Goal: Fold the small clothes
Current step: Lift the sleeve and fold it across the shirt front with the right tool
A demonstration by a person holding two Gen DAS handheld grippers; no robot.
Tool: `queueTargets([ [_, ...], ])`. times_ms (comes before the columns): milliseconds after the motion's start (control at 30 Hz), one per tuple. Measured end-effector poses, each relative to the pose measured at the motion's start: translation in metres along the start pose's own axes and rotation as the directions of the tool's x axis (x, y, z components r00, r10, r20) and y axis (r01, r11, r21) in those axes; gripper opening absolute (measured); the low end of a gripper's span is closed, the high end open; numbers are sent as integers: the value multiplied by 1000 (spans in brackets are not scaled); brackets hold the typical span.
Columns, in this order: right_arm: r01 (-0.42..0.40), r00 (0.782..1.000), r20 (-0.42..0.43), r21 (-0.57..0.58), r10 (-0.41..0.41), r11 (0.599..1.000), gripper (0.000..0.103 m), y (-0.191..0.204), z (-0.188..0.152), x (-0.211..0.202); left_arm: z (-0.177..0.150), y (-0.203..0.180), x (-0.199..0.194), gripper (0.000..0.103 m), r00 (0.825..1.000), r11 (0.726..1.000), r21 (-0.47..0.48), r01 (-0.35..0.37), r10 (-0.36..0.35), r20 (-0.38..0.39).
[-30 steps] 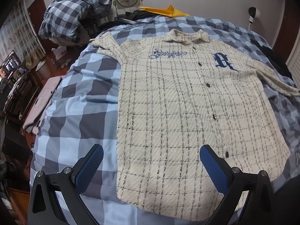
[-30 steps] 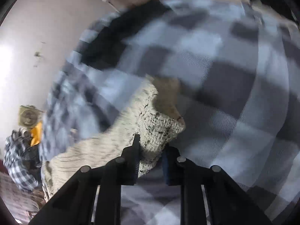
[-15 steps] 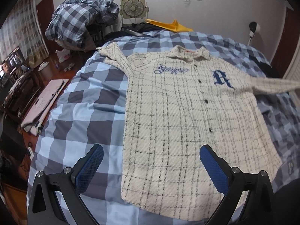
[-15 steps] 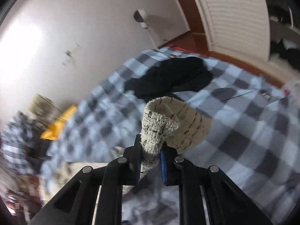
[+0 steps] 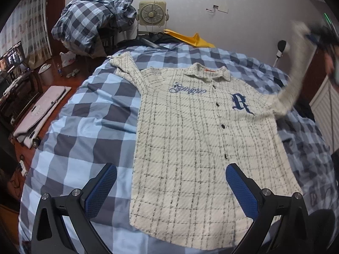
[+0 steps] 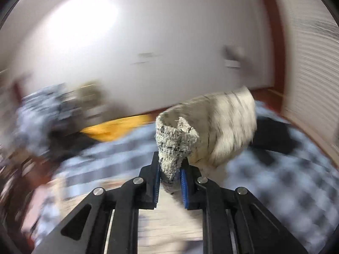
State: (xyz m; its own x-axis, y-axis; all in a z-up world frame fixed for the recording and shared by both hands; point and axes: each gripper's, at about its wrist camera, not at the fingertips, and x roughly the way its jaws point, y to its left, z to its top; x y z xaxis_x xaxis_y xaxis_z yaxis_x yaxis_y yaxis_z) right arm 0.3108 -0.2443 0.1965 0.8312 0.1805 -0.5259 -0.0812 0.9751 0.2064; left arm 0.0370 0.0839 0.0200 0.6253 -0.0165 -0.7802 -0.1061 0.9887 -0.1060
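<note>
A cream shirt (image 5: 197, 131) with a dark grid pattern and a blue letter R lies face up, buttoned, on the blue checked bed (image 5: 84, 127). My left gripper (image 5: 170, 169) hangs open above the shirt's lower hem with nothing between its blue pads. The shirt's right sleeve (image 5: 296, 69) is raised into the air at the upper right, up to my blurred right gripper (image 5: 317, 36). In the right wrist view my right gripper (image 6: 170, 165) pinches the sleeve cuff (image 6: 175, 139); its jaws are opening slightly, with the cuff still between the pads. The left sleeve lies flat towards the far left.
A heap of checked bedding (image 5: 93, 21), a beige fan (image 5: 151, 13) and a yellow cloth (image 5: 190, 39) stand at the bed's far end. A black garment (image 6: 273, 137) lies on the bed's right side. A pink board (image 5: 42, 110) rests on the floor at the left.
My right gripper has lifted the sleeve cuff off the bed, high into the air and over towards the shirt. The left gripper has risen a little and stays open.
</note>
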Motion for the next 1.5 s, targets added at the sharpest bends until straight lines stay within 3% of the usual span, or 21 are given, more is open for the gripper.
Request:
queueTargets([
  [33, -86, 995, -58, -19, 85, 996, 18, 38, -8, 13, -1, 1, 1, 103, 1000, 1000, 0, -9, 9, -4],
  [67, -160, 981, -115, -23, 157, 987, 35, 66, -18, 25, -2, 3, 3, 103, 1000, 1000, -2, -14, 14, -8],
  [100, -273, 941, -207, -5, 266, 962, 68, 106, -37, 46, -3, 5, 4, 103, 1000, 1000, -9, -18, 18, -16],
  [133, -346, 891, -299, 38, 342, 937, 83, 136, -61, 65, -4, 7, 5, 103, 1000, 1000, -15, -20, 20, -21],
  [200, -392, 822, -401, 116, 404, 913, 88, 168, -105, 84, -6, 11, 4, 103, 1000, 1000, -23, -20, 19, -24],
  [300, -457, 739, -466, 181, 486, 871, 88, 169, -155, 85, -8, 12, -1, 103, 1000, 999, -30, -10, 10, -16],
  [400, -441, 689, -572, 156, 445, 884, 88, 136, -189, 81, -7, 11, -5, 103, 1000, 999, -32, 19, -20, -13],
  [600, -188, 692, -715, -48, 97, 981, 88, -14, -206, 63, -4, 1, -15, 103, 999, 999, -3, 38, -38, 23],
  [667, -97, 672, -740, -102, -10, 990, 88, -55, -207, 52, -5, 0, -16, 103, 999, 1000, 7, 29, -29, 26],
  [800, 55, 562, -822, -77, -94, 996, 88, -141, -232, 33, -7, 1, -13, 103, 1000, 1000, 8, 14, -14, 18],
  [833, 88, 522, -847, -61, -98, 994, 88, -160, -244, 29, -7, 1, -13, 103, 1000, 1000, 9, 9, -9, 17],
  [867, 103, 492, -865, -53, -97, 993, 88, -164, -255, 24, -7, 1, -12, 103, 1000, 1000, 11, 2, -3, 16],
  [900, 111, 428, -900, -45, -88, 993, 88, -177, -274, 21, -8, 1, -11, 103, 1000, 1000, 14, -4, 4, 15],
  [1000, 94, 306, -950, -32, -59, 995, 88, -190, -313, 17, -9, 0, -8, 103, 1000, 1000, 21, -20, 20, 8],
  [1067, 83, 265, -963, -18, -39, 996, 88, -190, -333, 17, -10, 1, -5, 103, 1000, 999, 23, -27, 27, 0],
  [1133, 78, 268, -963, -16, -37, 997, 86, -189, -340, 20, -11, 0, -3, 103, 999, 999, 25, -36, 36, -4],
  [1167, 72, 275, -961, -12, -31, 997, 72, -191, -341, 19, -11, 0, -3, 103, 999, 999, 26, -38, 38, -6],
  [1200, 57, 274, -962, 3, -13, 998, 43, -187, -342, 21, -12, 1, -2, 103, 999, 999, 27, -44, 44, -8],
  [1267, 51, 269, -963, 18, 4, 999, 9, -184, -343, 21, -14, 2, -1, 103, 999, 998, 27, -53, 53, -12],
  [1367, 30, 303, -953, 9, 0, 1000, 4, -173, -336, 13, -14, 4, -2, 103, 998, 998, 20, -60, 60, -14],
  [1500, 16, 332, -937, 115, 104, 993, 3, -173, -322, -13, -14, 9, -5, 103, 999, 999, -1, -54, 54, -7],
])
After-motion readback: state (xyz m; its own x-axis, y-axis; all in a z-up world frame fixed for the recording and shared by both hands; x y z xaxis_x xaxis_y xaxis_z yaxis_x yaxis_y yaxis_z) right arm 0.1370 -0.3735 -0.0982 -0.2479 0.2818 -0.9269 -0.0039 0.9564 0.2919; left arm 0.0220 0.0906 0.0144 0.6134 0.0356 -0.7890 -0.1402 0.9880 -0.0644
